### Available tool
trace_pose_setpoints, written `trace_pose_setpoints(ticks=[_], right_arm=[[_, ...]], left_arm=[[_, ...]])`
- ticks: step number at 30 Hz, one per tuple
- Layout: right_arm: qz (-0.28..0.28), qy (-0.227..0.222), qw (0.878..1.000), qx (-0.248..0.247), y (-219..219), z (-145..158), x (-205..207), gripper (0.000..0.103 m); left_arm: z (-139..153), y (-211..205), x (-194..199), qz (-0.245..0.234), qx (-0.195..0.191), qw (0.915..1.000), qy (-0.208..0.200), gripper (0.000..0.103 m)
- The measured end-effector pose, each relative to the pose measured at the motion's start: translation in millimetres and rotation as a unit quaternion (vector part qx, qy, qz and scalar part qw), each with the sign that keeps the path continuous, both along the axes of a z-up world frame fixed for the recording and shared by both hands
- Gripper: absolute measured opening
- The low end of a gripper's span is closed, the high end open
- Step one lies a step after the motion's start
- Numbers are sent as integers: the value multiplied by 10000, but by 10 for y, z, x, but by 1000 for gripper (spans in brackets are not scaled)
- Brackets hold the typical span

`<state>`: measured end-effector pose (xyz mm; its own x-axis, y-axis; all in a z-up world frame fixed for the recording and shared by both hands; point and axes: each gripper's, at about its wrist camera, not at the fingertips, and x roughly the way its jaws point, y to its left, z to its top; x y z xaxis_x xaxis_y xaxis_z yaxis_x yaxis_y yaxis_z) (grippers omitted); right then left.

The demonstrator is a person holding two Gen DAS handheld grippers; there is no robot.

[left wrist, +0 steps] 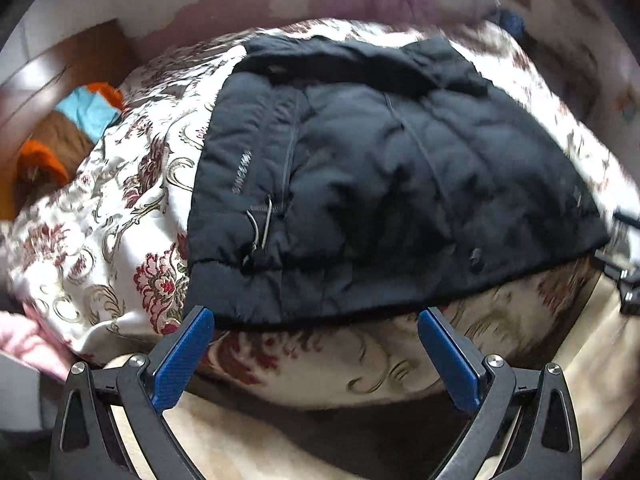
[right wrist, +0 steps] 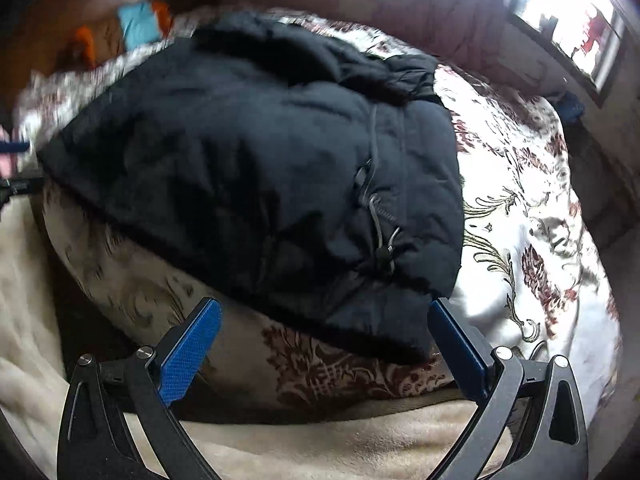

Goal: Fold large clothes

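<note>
A black padded jacket (left wrist: 360,168) lies spread on a floral bed cover, its hem toward me and both sides folded in over the body. A grey drawcord hangs at each folded side. My left gripper (left wrist: 316,320) is open just below the hem near the jacket's left corner, nothing between its blue pads. In the right wrist view the same jacket (right wrist: 248,160) fills the middle. My right gripper (right wrist: 324,308) is open at the hem by the jacket's right corner, its right finger (right wrist: 456,344) close to the fabric edge.
The white and red floral cover (left wrist: 120,216) drapes over the bed's near edge onto a beige blanket (right wrist: 320,440). Orange, blue and brown cloth (left wrist: 76,128) lies at the far left by a wooden headboard. A bright window (right wrist: 560,12) is at the far right.
</note>
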<state>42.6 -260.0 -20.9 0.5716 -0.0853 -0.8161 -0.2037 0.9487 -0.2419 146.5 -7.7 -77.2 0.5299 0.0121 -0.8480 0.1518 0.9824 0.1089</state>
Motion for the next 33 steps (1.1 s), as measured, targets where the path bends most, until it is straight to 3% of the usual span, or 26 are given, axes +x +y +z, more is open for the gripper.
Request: trace_pose_setpoints(ticks=[6, 12, 16, 25, 33], right_arm=[[382, 362, 9933, -1027, 287, -285, 119, 101], [616, 322, 9834, -1678, 510, -459, 144, 101], [355, 99, 9810, -1903, 503, -473, 277, 101], [152, -980, 9923, -745, 329, 15, 182, 101], [-24, -1033, 9944, 232, 52, 215, 334, 101]], left_arm=[[-167, -77, 45, -275, 289, 9987, 318, 103], [-333, -47, 78, -154, 340, 9981, 483, 103], [-403, 10, 85, 6, 242, 9984, 507, 103], [-436, 73, 82, 154, 165, 9987, 455, 102], [-360, 6, -44, -30, 331, 9994, 139, 102]])
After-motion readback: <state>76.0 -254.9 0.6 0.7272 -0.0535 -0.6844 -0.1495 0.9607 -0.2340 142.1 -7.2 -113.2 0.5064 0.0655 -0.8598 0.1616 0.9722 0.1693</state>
